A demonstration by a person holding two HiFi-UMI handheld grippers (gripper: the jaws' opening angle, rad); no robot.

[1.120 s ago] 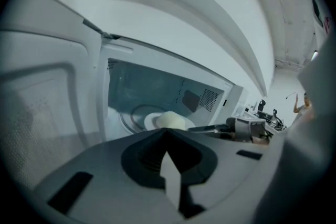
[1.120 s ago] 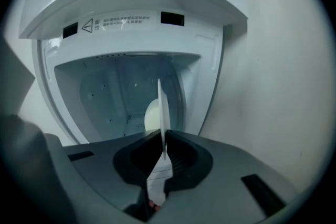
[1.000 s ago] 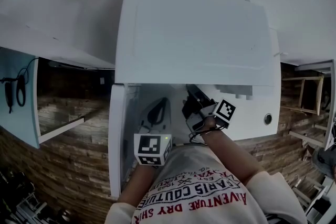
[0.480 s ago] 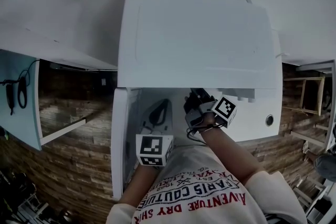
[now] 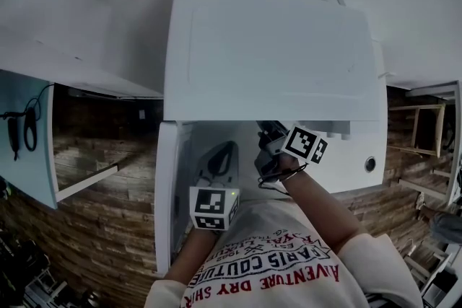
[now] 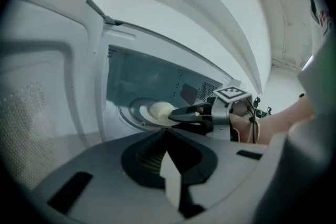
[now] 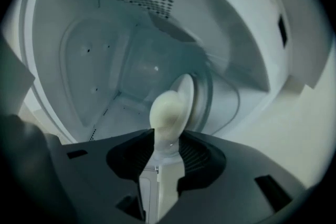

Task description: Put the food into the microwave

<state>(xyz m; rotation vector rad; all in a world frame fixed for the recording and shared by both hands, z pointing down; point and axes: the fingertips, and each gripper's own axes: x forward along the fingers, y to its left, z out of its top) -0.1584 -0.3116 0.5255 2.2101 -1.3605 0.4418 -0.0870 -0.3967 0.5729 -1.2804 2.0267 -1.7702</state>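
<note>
Food [image 7: 167, 113], a pale rounded piece, was clamped in the jaws of your right gripper [image 7: 166, 140]. It was held inside the open microwave [image 5: 274, 47] over the plate [image 7: 187, 93], and whether it touched the plate could not be told. Your left gripper [image 6: 168, 161] hung outside the cavity, jaws together on nothing. You probably needed to lower the piece until it rested on the plate, then part the jaws and back straight out, clear of the door [image 5: 164, 191].

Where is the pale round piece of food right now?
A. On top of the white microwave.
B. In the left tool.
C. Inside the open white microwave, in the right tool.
C: the right tool grips the pale round food inside the white microwave.
</note>
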